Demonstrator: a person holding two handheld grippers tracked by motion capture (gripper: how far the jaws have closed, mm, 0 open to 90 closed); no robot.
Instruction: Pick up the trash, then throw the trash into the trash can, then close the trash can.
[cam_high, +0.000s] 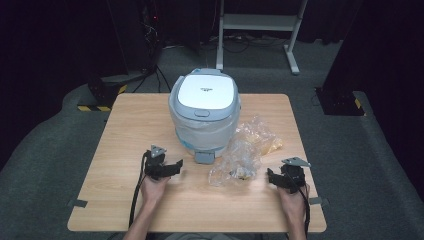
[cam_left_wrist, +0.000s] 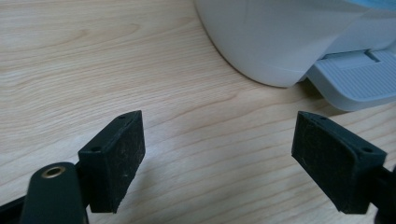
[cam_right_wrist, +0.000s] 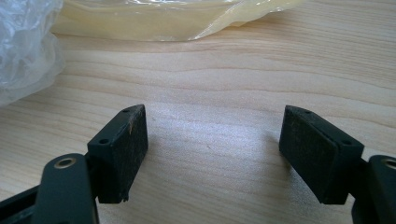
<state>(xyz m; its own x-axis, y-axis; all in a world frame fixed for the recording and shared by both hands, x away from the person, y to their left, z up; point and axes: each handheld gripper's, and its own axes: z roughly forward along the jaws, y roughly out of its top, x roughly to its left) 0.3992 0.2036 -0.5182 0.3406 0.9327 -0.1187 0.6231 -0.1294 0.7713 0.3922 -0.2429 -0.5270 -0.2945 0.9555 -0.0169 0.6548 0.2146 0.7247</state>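
Note:
A white pedal bin (cam_high: 204, 111) with a closed grey-white lid and a clear liner stands at the middle of the wooden table (cam_high: 125, 130). Its grey foot pedal (cam_high: 204, 157) faces me. In the left gripper view the bin's base (cam_left_wrist: 275, 42) and pedal (cam_left_wrist: 355, 81) lie just ahead. Crumpled clear plastic bags (cam_high: 247, 147) lie right of the bin, one yellowish (cam_right_wrist: 163, 18). My left gripper (cam_high: 172, 167) rests open on the table, left of the pedal. My right gripper (cam_high: 272, 177) stands open beside the bags, nothing between its jaws.
A white metal stand (cam_high: 260, 25) sits on the floor beyond the table. Black equipment with yellow-striped tape (cam_high: 100, 95) is at the far left, another dark box (cam_high: 340, 100) at the far right. Bare wood stretches along the table's left side and front edge.

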